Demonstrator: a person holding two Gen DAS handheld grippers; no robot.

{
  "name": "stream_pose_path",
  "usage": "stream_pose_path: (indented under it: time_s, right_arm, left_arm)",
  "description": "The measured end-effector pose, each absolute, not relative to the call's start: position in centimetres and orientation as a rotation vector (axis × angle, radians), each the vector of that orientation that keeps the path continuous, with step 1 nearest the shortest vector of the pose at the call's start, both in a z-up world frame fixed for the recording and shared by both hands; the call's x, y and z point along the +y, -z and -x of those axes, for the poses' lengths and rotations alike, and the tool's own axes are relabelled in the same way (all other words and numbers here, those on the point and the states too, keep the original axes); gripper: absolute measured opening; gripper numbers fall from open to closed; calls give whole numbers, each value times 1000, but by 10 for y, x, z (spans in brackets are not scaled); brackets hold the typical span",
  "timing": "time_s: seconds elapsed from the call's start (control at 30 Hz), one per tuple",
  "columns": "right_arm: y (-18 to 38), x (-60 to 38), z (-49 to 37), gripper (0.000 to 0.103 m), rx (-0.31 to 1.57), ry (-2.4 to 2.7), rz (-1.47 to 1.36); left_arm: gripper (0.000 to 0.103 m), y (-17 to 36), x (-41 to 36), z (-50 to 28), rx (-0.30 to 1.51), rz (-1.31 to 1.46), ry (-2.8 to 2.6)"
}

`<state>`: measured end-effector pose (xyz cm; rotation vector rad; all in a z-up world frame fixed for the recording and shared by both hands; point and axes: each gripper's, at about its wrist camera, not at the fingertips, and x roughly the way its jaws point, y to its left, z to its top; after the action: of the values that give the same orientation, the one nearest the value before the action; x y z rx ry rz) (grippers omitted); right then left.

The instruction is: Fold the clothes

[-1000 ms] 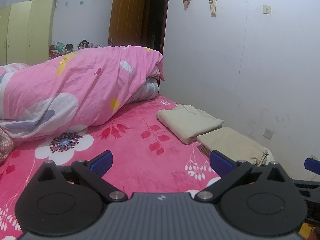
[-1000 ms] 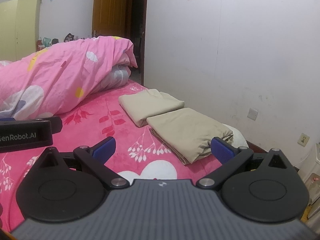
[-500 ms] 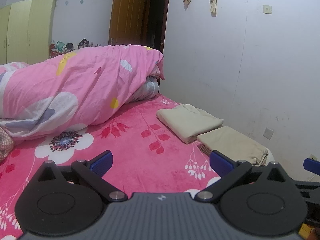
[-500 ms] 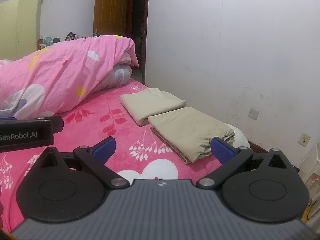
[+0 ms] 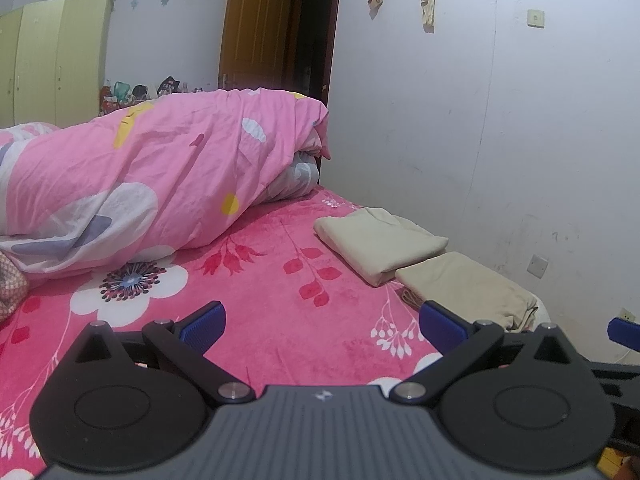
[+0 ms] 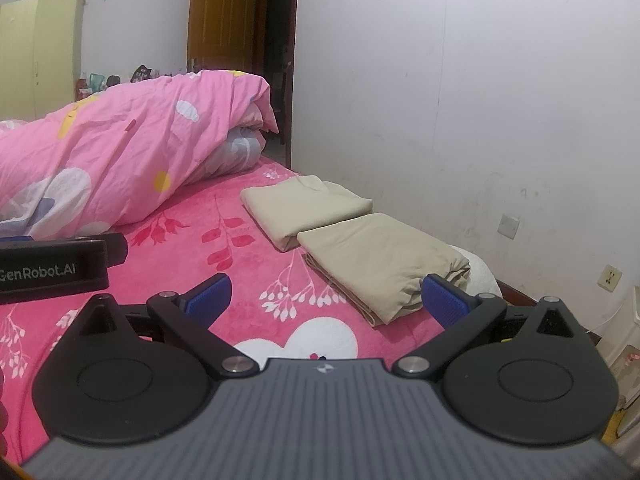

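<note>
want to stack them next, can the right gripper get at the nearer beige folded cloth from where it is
Probably yes: the right gripper is open and empty, the nearer beige folded cloth lies just ahead toward its right finger, and only bare pink bedsheet lies between them.

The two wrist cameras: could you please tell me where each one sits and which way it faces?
Left wrist: sits on the left gripper, looks forward over the pink bed sheet toward the duvet and door; its own blue pads, wide apart, show, plus the right gripper's tip at the right edge.
Right wrist: sits on the right gripper, faces the same way, closer to the nearer folded cloth; own open pads and the left gripper's body show at left.
Shared: the farther folded cloth, the nearer one, duvet, door, white wall.
</note>
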<state>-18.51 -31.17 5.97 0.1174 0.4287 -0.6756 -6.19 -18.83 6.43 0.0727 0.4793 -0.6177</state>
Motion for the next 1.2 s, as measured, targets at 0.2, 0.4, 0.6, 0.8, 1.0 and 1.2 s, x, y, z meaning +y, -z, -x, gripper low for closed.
stream_pose_path:
  time_s: [0.2,0.4,0.6,0.8,1.0,1.2]
  right_arm:
    - [-59,-312,185,102,429,676,-121]
    - [-60,-313,185,102,431,675,-123]
    - [-60,-315,184,102,434,676,-124]
    - [-60,-314,184,102,431,677,-124]
    - [-60,-314,182,102,434,675,-118]
    - [-61,-314,181,102,431,674,-116]
  left_arm:
    - [103,-63,-189,62,480,-74,617]
    - [103,-63,-189,61,483,-77,617]
    - [103,-63,-191,60,486,-79,617]
    - [103,-63,-190,59,486,-78,617]
    - [103,-62,-190,58,487,-75,615]
    - [103,-63,-189,58,485,-71,614]
